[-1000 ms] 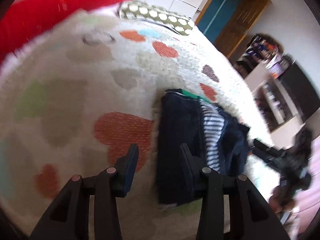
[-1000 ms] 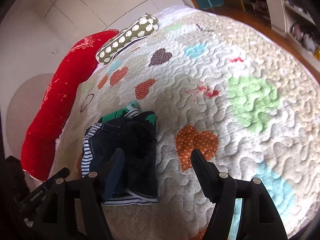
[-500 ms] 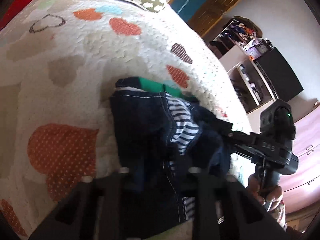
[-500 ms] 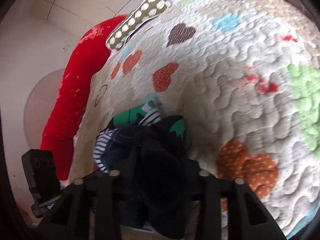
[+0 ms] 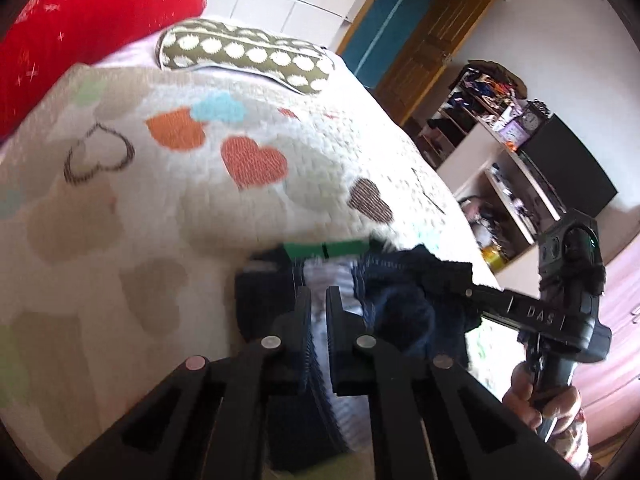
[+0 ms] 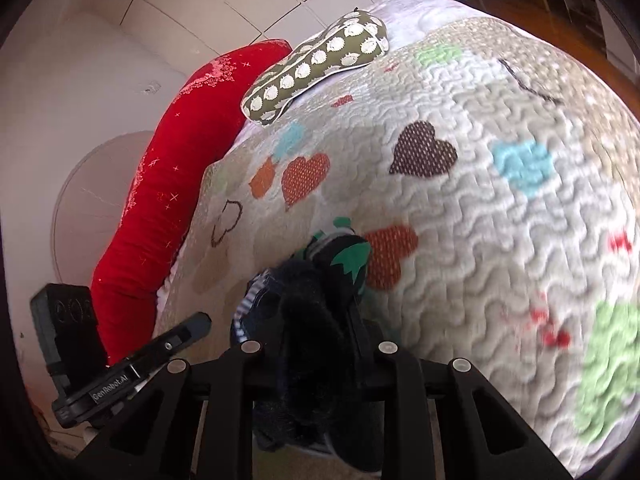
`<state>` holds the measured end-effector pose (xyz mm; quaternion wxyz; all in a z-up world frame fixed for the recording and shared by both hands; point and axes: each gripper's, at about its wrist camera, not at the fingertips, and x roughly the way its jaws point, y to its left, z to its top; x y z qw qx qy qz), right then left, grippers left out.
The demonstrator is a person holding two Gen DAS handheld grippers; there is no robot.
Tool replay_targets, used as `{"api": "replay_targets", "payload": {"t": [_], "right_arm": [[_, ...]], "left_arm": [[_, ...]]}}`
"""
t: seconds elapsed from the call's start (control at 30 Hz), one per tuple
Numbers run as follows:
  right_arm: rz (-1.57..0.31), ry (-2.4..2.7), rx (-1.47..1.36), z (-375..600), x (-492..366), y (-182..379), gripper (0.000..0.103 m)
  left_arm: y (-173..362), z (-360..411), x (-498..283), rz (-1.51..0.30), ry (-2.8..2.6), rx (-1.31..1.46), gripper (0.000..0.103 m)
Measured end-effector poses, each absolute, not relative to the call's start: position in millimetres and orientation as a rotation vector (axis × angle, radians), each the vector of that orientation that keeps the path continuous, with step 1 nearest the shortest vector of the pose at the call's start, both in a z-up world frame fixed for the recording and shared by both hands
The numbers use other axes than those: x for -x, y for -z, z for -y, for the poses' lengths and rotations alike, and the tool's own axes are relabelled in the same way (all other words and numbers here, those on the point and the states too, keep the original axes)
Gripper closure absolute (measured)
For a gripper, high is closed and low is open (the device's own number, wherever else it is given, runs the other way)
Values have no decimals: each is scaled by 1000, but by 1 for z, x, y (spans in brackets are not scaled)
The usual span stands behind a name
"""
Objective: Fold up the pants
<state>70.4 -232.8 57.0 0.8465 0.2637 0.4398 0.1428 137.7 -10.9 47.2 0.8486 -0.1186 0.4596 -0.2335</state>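
The pants [image 5: 400,304] are dark navy with a striped lining and a green patch, bunched up over the heart-patterned quilt [image 5: 168,208]. My left gripper [image 5: 318,300] is shut on the pants' striped edge. My right gripper [image 6: 316,300] is shut on the dark fabric of the pants [image 6: 304,320], which fills the gap between its fingers. The right gripper [image 5: 520,312] also shows in the left wrist view, gripping the far side of the bundle. The left gripper's body [image 6: 132,364] shows at lower left of the right wrist view.
A red bolster [image 5: 88,24] and a green dotted pillow [image 5: 244,52] lie at the head of the bed. Shelves [image 5: 500,152] and a wooden door [image 5: 432,36] stand beyond the bed's right edge. A white wall [image 6: 80,80] runs behind the bed.
Both grippers were open above the pants a second ago. They have closed on the fabric from opposite sides and the bundle has risen off the quilt.
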Motion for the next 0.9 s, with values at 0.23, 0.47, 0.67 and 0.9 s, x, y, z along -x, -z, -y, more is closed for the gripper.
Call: {"api": "replay_targets", "payload": {"t": [0.23,0.47,0.67,0.9], "right_arm": [[-983,-106,-430,238,-92,-16,64],[-912,-39,-432,252,-73,-36,43],[-816,-39,-402,245,-30,-68,43],[-828,-46,-428,230,11,-59,43]], "left_arm": [[-1,24,-149,-1062,426,174,96],[-1,23,-141,-1052,368,144,95],[-49,14,-96,-907,315,90,73],[-85,15,-27,-708,194,18,33]]}}
